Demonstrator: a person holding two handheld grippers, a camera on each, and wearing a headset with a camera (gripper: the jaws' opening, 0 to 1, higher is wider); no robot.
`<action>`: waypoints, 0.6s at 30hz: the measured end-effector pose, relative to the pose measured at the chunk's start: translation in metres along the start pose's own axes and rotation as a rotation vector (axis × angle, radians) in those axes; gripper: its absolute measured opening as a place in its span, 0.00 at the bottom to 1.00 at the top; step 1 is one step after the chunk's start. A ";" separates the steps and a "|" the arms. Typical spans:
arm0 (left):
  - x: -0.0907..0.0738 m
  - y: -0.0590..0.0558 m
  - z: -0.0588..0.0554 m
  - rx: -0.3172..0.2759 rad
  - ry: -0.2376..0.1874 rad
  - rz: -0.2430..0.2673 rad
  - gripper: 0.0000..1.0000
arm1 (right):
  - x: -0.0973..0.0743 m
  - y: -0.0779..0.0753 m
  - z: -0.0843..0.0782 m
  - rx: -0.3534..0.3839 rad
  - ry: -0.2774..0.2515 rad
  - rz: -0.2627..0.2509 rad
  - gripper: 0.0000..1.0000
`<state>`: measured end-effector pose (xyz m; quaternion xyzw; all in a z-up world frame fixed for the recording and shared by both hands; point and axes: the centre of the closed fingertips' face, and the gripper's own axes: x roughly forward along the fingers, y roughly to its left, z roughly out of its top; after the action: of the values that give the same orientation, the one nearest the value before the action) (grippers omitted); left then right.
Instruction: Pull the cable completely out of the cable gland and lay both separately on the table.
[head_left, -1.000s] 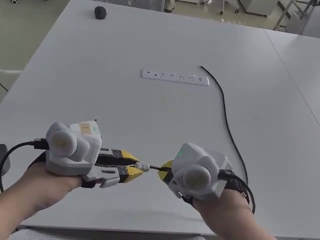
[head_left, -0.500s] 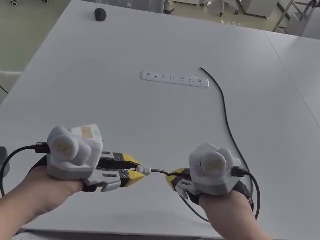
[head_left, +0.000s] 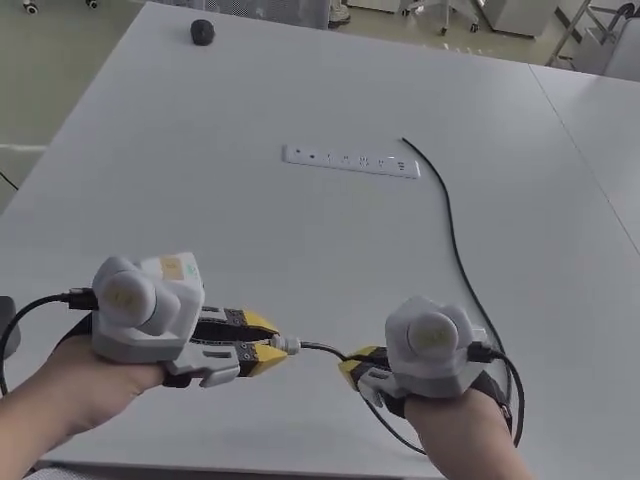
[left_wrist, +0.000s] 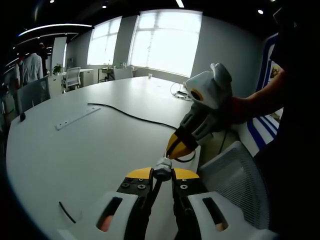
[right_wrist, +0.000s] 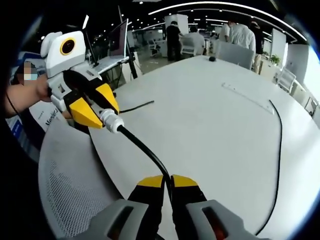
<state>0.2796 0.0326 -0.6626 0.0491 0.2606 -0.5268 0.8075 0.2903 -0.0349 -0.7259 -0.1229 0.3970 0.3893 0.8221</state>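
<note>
Your left gripper (head_left: 268, 346) pinched the cable gland (head_left: 287, 344), your right gripper (head_left: 352, 363) clamped the cable (head_left: 322, 349), both over the table (head_left: 250, 230).

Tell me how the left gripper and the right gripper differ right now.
The left gripper is shut on the white gland; the right gripper is shut on the black cable. In the head view the left gripper points right, the right gripper left, tips facing. Both have yellow tips and hover over the table.
</note>
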 end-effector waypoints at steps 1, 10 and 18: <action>0.000 0.000 0.000 -0.001 -0.001 0.001 0.15 | -0.001 0.001 0.001 -0.008 -0.009 0.007 0.00; -0.001 0.002 -0.002 -0.003 0.004 0.016 0.15 | -0.008 0.008 0.009 -0.137 -0.048 -0.008 0.14; 0.000 -0.001 -0.001 -0.003 0.004 0.013 0.15 | -0.014 0.042 0.046 -0.393 -0.109 0.016 0.12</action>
<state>0.2784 0.0326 -0.6626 0.0504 0.2627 -0.5212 0.8104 0.2794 0.0084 -0.6808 -0.2565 0.2692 0.4716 0.7996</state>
